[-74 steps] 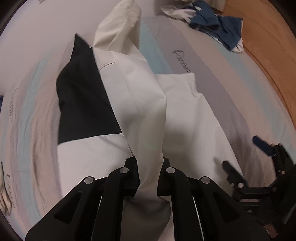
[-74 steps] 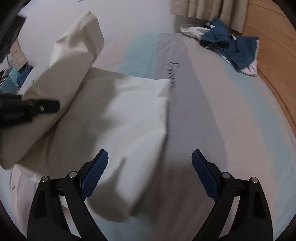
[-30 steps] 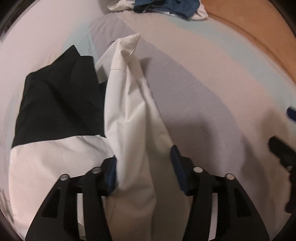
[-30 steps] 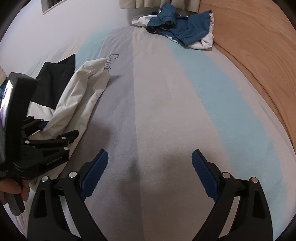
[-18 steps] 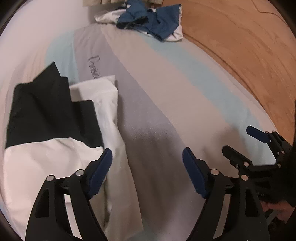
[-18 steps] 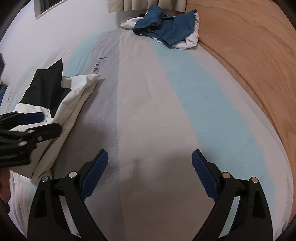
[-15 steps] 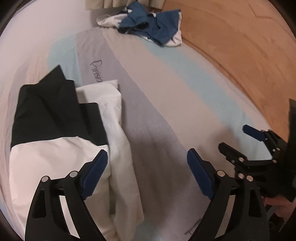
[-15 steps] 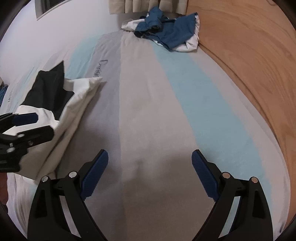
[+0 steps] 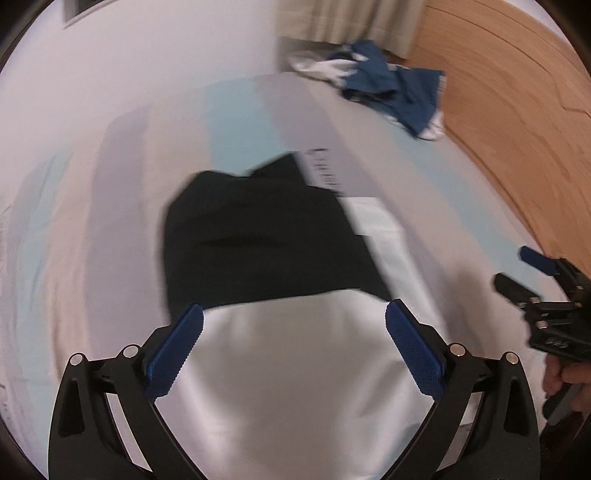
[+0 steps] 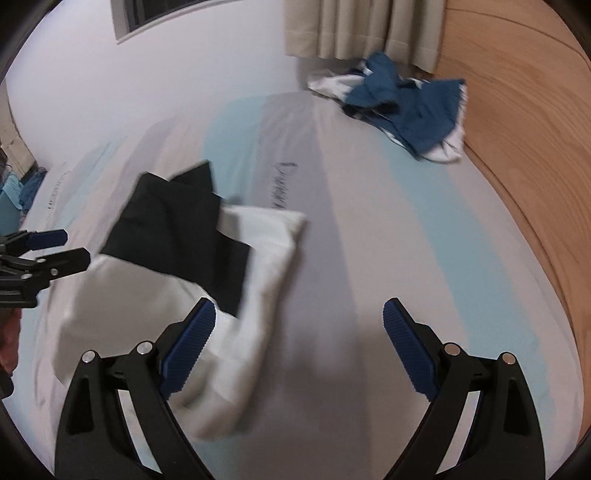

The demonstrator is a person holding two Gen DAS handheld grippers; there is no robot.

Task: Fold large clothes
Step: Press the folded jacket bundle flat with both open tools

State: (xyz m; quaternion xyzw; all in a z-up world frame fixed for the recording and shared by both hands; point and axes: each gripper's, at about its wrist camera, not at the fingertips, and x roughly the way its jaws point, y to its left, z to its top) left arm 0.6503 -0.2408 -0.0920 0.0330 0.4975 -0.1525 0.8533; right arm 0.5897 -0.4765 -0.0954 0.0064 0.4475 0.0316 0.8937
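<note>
A black and white garment point(image 9: 266, 243) lies folded on the striped bed sheet point(image 9: 110, 221), black part farther off, white part nearer. My left gripper point(image 9: 294, 321) hovers above its white part, jaws still opening wide, nothing between the blue pads. In the right wrist view the same garment point(image 10: 177, 240) lies to the left, and my right gripper point(image 10: 299, 317) is open over the bare sheet point(image 10: 369, 240) beside it, its left pad above the garment's white edge. Each gripper shows at the edge of the other's view. Both pictures are blurred by motion.
A crumpled blue and white garment point(image 10: 402, 107) lies at the far end of the bed, by the beige curtain point(image 10: 362, 26). A curved wooden headboard point(image 10: 524, 155) runs along the right side. A hand point(image 9: 565, 380) holds the right gripper's handle.
My left gripper let go of the white sleeve, opened wide and rose back over the garment. The sleeve now lies flat on the bed. The right gripper also lifted, staying open.
</note>
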